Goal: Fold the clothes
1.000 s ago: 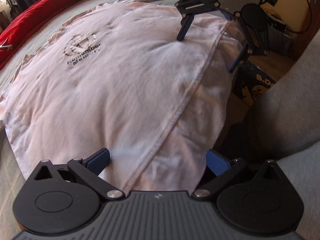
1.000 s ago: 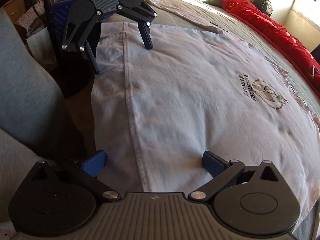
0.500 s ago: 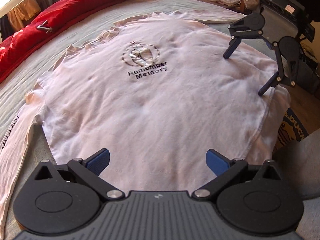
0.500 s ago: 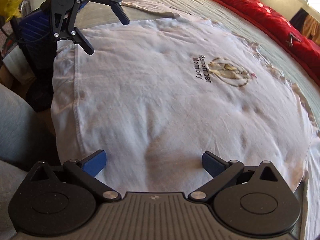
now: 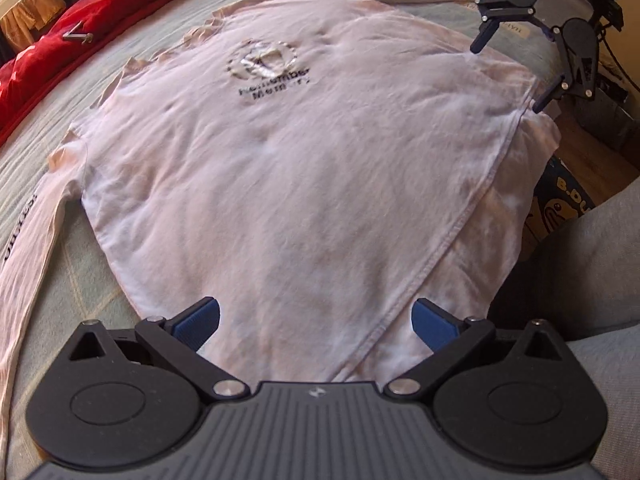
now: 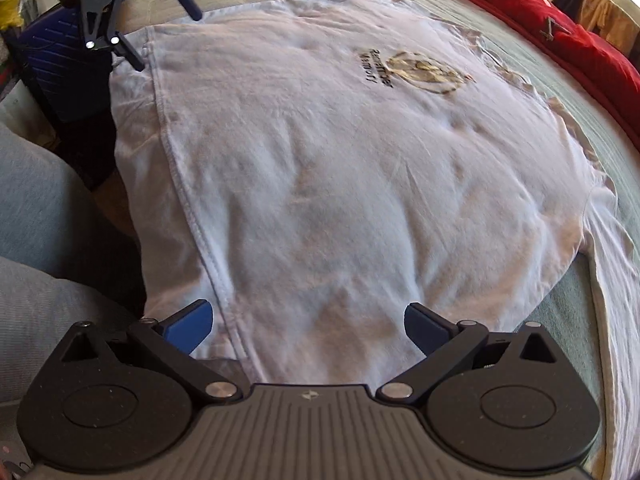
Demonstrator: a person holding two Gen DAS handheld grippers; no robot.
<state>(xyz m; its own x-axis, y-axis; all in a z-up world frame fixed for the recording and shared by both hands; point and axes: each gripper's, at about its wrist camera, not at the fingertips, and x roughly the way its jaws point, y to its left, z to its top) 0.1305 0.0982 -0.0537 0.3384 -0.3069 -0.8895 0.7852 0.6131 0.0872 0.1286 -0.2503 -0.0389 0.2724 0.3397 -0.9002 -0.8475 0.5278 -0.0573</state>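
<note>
White cotton long-sleeved shirt (image 5: pixel 288 184) lies spread flat, print side up, on a pale green bedspread (image 5: pixel 52 128); its hem hangs over the bed edge nearest the person. Red duvet (image 5: pixel 60 44) runs along the far left of the bed. Left gripper (image 5: pixel 314 322) hovers over one hem corner, jaws spread wide, holding nothing. Chest print (image 5: pixel 268 68) reads partly legible, blurred. Right gripper (image 5: pixel 506 68) is poised at the opposite hem corner, jaws likewise spread apart, tips close to the fabric; contact cannot be confirmed.
</note>
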